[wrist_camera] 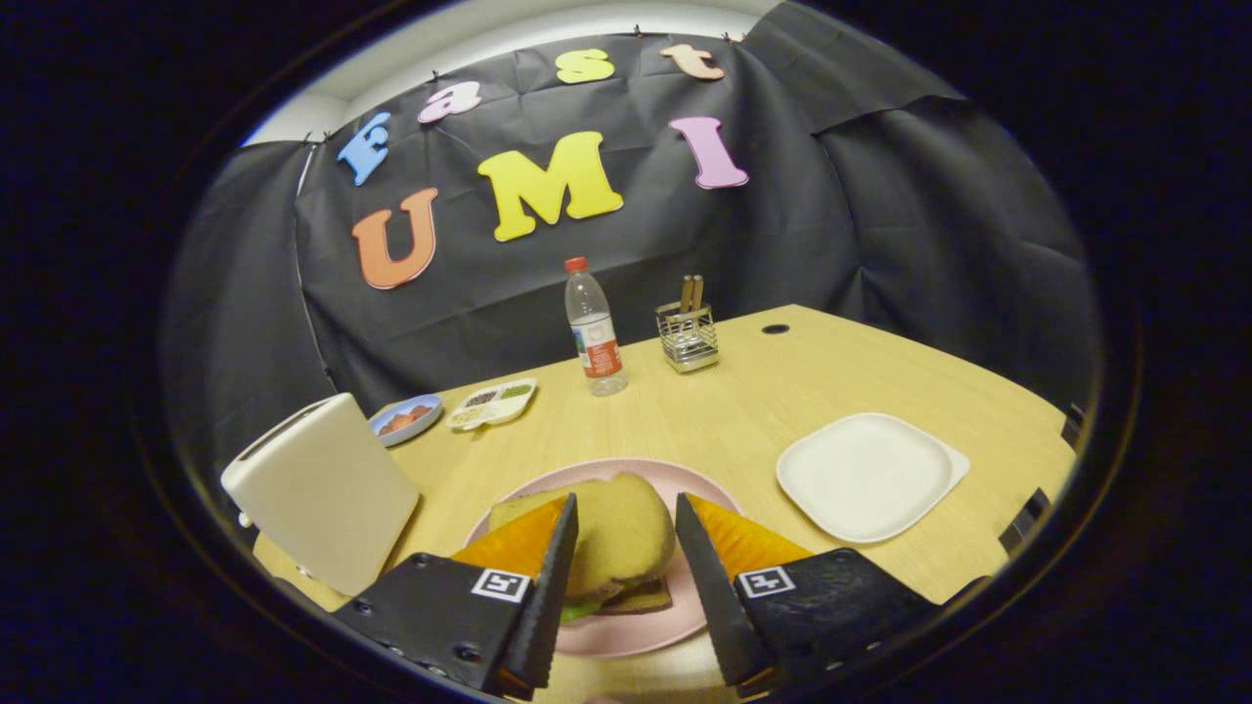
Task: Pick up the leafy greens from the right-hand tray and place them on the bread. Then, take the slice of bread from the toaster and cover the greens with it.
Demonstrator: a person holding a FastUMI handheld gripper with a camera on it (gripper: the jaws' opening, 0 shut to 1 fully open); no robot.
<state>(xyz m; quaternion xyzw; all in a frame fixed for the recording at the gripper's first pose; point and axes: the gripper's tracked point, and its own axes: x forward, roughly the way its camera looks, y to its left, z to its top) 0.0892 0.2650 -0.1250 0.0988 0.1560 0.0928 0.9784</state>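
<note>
The top bread slice (618, 533) sits on the leafy greens (579, 610) on the pink plate (641, 631). The tongs (626, 528) are spread around it, not pinching. The job looks almost done.

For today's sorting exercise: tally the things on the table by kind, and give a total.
Plates and trays: 4 (pink plate, white tray, blue dish, snack tray)
Sandwich: 1, between the open tongs
Toaster: 1
Bottle: 1
Utensil rack: 1
Total: 8

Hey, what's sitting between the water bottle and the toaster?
In the gripper view, a divided snack tray and a small blue dish lie between water bottle and toaster.
</note>
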